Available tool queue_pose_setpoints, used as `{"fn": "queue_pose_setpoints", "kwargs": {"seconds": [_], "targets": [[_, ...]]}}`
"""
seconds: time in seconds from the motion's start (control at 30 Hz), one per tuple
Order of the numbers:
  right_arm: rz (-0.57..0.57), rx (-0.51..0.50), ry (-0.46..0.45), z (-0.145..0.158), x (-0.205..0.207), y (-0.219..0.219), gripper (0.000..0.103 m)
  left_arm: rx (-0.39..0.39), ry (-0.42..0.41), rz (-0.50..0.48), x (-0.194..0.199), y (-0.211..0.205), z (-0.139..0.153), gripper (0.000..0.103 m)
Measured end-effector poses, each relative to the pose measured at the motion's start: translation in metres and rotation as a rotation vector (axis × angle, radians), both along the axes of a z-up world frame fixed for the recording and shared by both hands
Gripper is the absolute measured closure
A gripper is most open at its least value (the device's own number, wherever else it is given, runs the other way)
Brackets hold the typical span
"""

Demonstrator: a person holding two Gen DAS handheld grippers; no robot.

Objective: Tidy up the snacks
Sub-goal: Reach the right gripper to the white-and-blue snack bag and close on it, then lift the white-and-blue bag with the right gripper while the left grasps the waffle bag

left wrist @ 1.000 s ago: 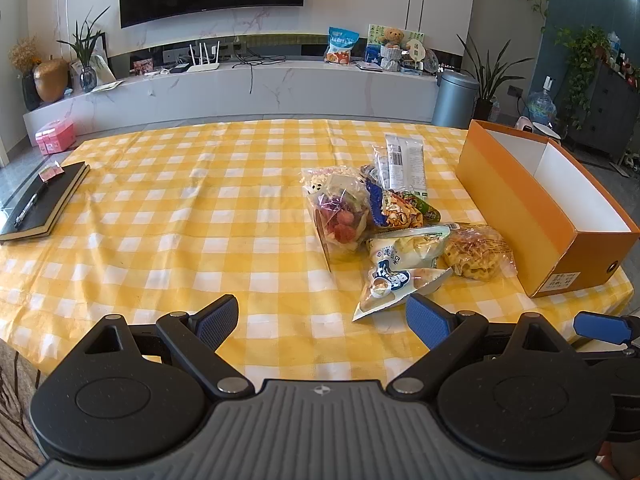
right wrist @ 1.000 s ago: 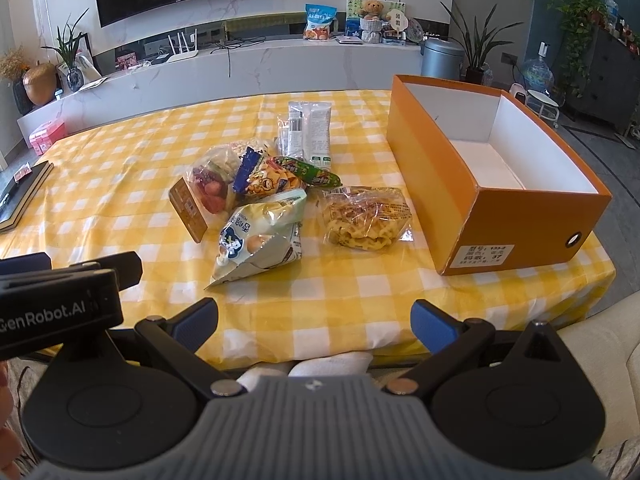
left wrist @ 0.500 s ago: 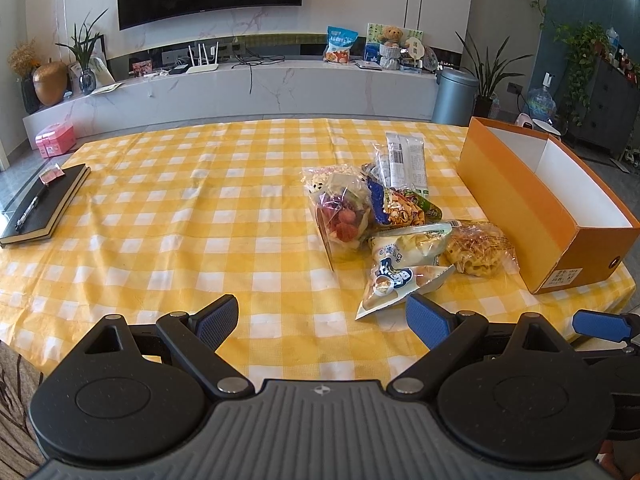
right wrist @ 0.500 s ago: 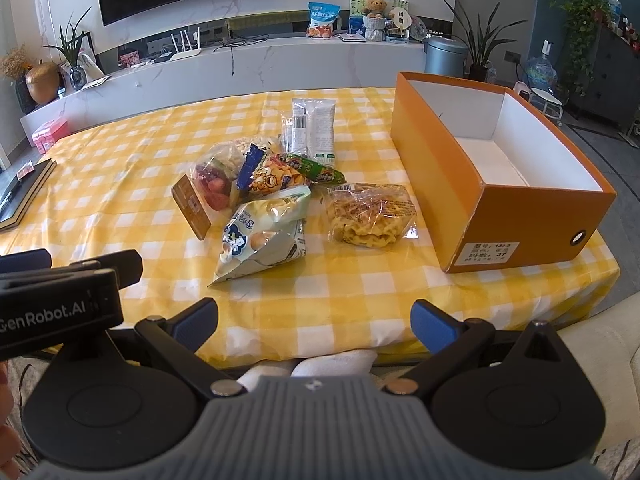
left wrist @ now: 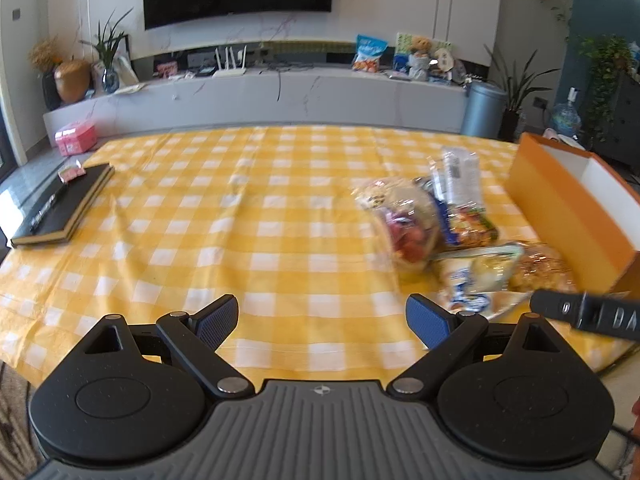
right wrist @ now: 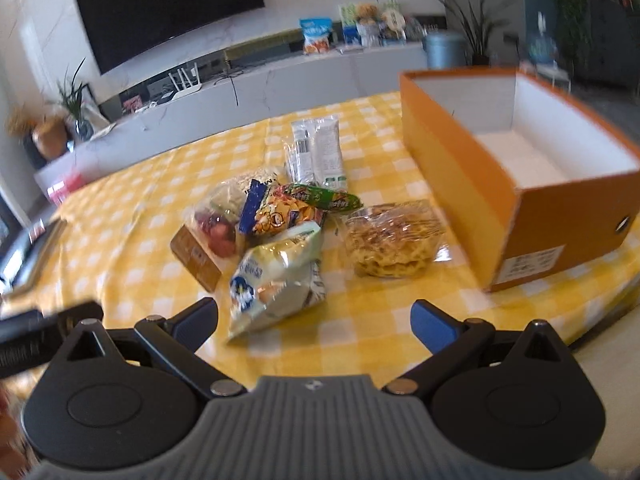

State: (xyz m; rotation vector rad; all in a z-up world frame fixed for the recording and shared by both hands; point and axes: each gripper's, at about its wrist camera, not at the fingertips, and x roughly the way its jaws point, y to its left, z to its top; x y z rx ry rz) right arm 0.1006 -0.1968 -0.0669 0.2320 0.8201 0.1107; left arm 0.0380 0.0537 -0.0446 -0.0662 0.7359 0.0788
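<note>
Several snack packets lie in a heap on the yellow checked tablecloth (left wrist: 248, 216): a white-and-blue bag (right wrist: 276, 280), a clear pack of golden crisps (right wrist: 394, 242), a clear bag with red pieces (right wrist: 214, 228), a colourful packet (right wrist: 280, 216) and a silver-white packet (right wrist: 318, 152). To their right stands an open orange box (right wrist: 452, 184), white inside and holding nothing visible. My right gripper (right wrist: 314, 322) is open just in front of the white-and-blue bag. My left gripper (left wrist: 322, 318) is open over bare cloth, left of the heap (left wrist: 412, 228).
A black notebook (left wrist: 60, 208) lies at the table's far left edge. The near table edge runs just under both grippers. Behind the table are a long grey TV bench (left wrist: 256, 96), a grey bin (left wrist: 482, 110) and potted plants.
Both grippers have moved forward over the table. The left view has swung leftward, so the heap sits further right. The right gripper has closed in on the snacks. Both stay open.
</note>
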Motion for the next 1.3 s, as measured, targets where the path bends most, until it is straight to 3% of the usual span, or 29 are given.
{"fn": "queue_pose_setpoints", "kwargs": {"seconds": [0.27, 0.47, 0.63, 0.83, 1.07, 1.3], "targets": [[0.024, 0.038, 0.057, -0.026, 0.052, 0.026, 0.003, -0.082, 0.031, -0.033, 0.015, 0.017, -0.029, 0.000], [0.067, -0.068, 0.106, -0.051, 0.077, 0.050, 0.003, -0.101, 0.057, -0.026, 0.016, 0.023, -0.039, 0.000], [0.087, -0.097, 0.106, -0.062, 0.085, 0.062, 0.003, -0.128, 0.068, -0.012, 0.017, 0.029, -0.041, 0.000], [0.080, -0.128, 0.115, -0.073, 0.087, 0.069, 0.021, -0.122, 0.073, -0.007, 0.019, 0.028, -0.042, 0.000], [0.113, -0.132, 0.097, -0.072, 0.083, 0.066, 0.028, -0.103, 0.068, -0.021, 0.018, 0.022, -0.048, 0.000], [0.142, -0.110, 0.067, -0.059, 0.069, 0.055, 0.033, -0.071, 0.006, -0.038, 0.010, 0.015, -0.034, 0.000]]}}
